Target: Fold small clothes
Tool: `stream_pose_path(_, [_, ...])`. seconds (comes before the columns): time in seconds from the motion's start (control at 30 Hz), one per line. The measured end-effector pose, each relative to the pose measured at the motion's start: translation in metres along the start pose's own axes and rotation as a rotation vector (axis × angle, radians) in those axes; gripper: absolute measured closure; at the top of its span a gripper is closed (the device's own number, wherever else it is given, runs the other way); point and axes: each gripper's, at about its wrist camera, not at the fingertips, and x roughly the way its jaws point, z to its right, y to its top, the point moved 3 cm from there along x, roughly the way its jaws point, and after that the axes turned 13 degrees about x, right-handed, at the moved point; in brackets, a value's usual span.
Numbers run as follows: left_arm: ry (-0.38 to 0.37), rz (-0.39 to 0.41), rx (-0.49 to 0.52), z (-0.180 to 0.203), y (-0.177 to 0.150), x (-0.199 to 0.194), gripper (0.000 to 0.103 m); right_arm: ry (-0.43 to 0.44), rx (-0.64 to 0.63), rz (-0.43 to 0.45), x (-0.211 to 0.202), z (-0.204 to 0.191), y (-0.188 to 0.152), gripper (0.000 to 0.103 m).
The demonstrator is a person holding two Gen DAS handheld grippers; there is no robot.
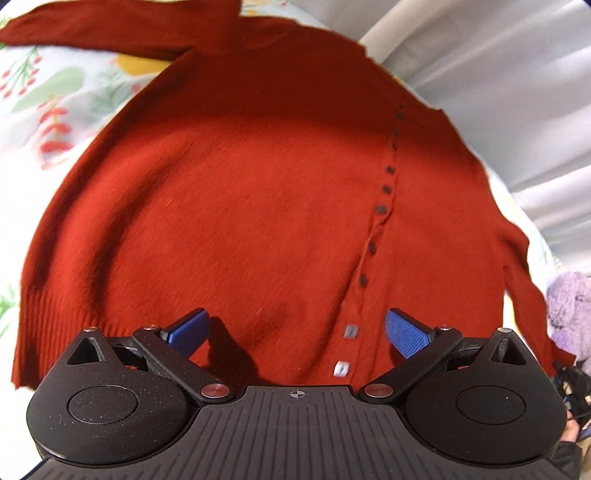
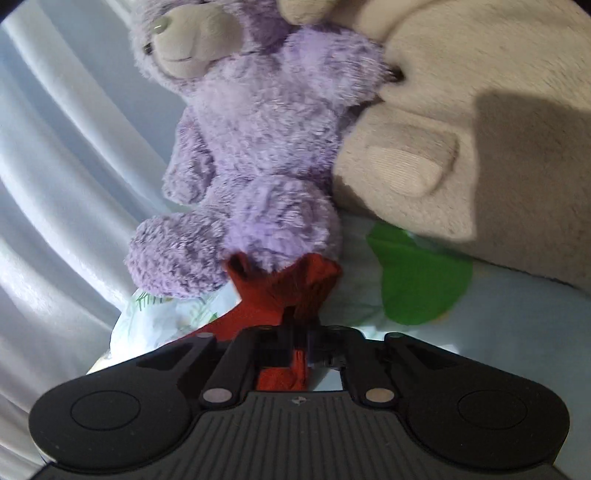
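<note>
Item: red cardigan (image 1: pixel 240 192), the garment to be folded. It lies spread flat, button side up, on a flower-printed bedsheet (image 1: pixel 48 92). One sleeve (image 1: pixel 110 29) reaches away at the far side of the cardigan; the other sleeve (image 1: pixel 524 266) trails off its opposite edge toward a purple plush toy (image 1: pixel 570 314). A row of dark buttons (image 1: pixel 388 170) runs down the cardigan's front to the ribbed hem.

Left gripper (image 1: pixel 295 332): blue fingers (image 1: pixel 406 332) spread wide, holding nothing, poised over the cardigan's hem beside the lowest buttons.

Right gripper (image 2: pixel 295 321): jaws drawn tight on the red cuff (image 2: pixel 288 284), which bunches out ahead of them right against the plush toy's foot.

Step in hand, as a judgement: the start of the first fold, with the sleeve end just taken. The next move likely calls for carrying the cuff back across the cardigan's front, lifting it clear of the plush toy, while the left gripper pins or takes the hem to keep the body from sliding.

Views compared: the left wrist view gives the whole cardigan and its lie, with the right gripper only a dark scrap at the cardigan's far sleeve end. The right wrist view alone shows the grip on the cuff, a large cream plush toy (image 2: pixel 480 129) beyond it, and a pale curtain (image 2: pixel 55 166).
</note>
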Motion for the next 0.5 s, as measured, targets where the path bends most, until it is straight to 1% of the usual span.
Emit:
stream_pose_path(0.03, [-0.011, 0.02, 0.027, 0.004, 0.006, 0.0, 0.0, 0.004, -0.047, 0.01, -0.004, -0.014, -0.004, 0.098])
stream_pose_path(0.07, [-0.031, 0.044, 0.047, 0.009, 0.012, -0.001, 0.0, 0.044, -0.098, 0.019, -0.015, -0.031, -0.01, 0.098])
stream_pose_path(0.1, [-0.061, 0.073, 0.056, 0.013, 0.019, -0.002, 0.0, 0.107, -0.153, 0.019, -0.027, -0.051, -0.018, 0.098])
stream_pose_path(0.13, [-0.097, 0.103, 0.058, 0.018, 0.026, -0.003, 0.0, 0.188, -0.219, 0.005, -0.042, -0.077, -0.032, 0.098])
stream_pose_path(0.2, [-0.204, 0.158, 0.071, 0.029, 0.042, -0.002, 0.0, 0.372, -0.346, -0.073, -0.072, -0.127, -0.067, 0.098])
stream_pose_path(0.23, [-0.251, 0.164, 0.078, 0.034, 0.05, 0.001, 0.0, 0.486, -0.43, -0.125, -0.09, -0.153, -0.092, 0.098])
stream_pose_path(0.3, [-0.324, 0.139, 0.093, 0.042, 0.064, 0.013, 0.0, 0.668, -0.582, -0.235, -0.122, -0.188, -0.141, 0.096])
stream_pose_path(0.33, [-0.343, 0.131, 0.097, 0.044, 0.07, 0.02, 0.0, 0.73, -0.64, -0.314, -0.133, -0.2, -0.165, 0.082])
stream_pose_path(0.37, [-0.348, 0.124, 0.095, 0.042, 0.074, 0.028, 0.002, 0.75, -0.671, -0.38, -0.139, -0.206, -0.184, 0.056])
stream_pose_path(0.4, [-0.352, 0.116, 0.091, 0.04, 0.076, 0.036, 0.008, 0.752, -0.689, -0.421, -0.142, -0.207, -0.2, 0.048])
stream_pose_path(0.43, [-0.355, 0.098, 0.078, 0.037, 0.077, 0.045, 0.017, 0.755, -0.712, -0.449, -0.144, -0.205, -0.214, 0.047])
stream_pose_path(0.47, [-0.35, 0.066, 0.059, 0.033, 0.077, 0.054, 0.02, 0.736, -0.743, -0.473, -0.143, -0.202, -0.226, 0.047])
stream_pose_path(0.5, [-0.352, 0.032, 0.038, 0.031, 0.076, 0.062, 0.021, 0.7, -0.765, -0.49, -0.14, -0.197, -0.235, 0.047])
